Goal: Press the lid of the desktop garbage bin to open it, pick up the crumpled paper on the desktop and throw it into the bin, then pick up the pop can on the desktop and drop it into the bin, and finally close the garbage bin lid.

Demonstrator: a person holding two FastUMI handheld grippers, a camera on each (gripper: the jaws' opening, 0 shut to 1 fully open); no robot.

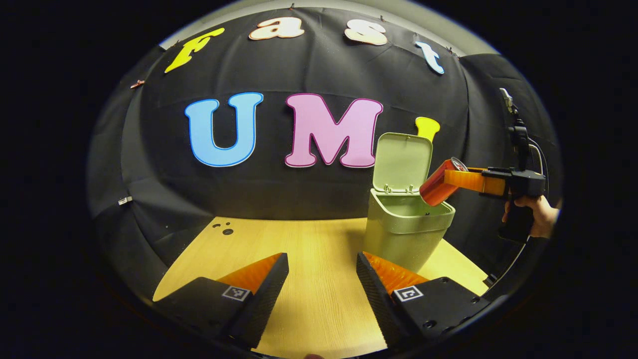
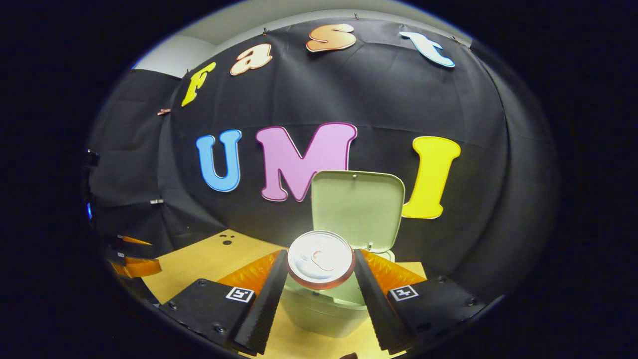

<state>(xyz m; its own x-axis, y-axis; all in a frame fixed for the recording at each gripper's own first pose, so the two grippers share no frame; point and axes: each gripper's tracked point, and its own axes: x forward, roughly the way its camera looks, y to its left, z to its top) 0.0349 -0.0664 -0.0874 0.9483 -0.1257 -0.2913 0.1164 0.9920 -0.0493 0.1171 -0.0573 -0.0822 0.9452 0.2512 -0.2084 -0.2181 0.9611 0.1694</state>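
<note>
Right gripper (image 2: 319, 262) is clamped on the pop can (image 2: 320, 259), tilted over the bin (image 1: 406, 227) with its lid (image 1: 402, 162) up, so I'd nudge it fully past the rim before letting go; left gripper (image 1: 321, 269) hangs released, empty, over the bench (image 1: 309, 249).

Lit from above and front: wooden tabletop (image 1: 309, 249) bright, glare-free. Strong white glare on pop can (image 2: 320, 259) top in right gripper view. Bin (image 1: 406, 229) evenly lit, soft shadow cast on tabletop at its base. Cloth wall behind bin dim, folds faintly visible. Heavy fisheye bending toward edges, darkened rim. Focus sharp near bin; hand (image 1: 541, 214) right of it slightly soft.
</note>
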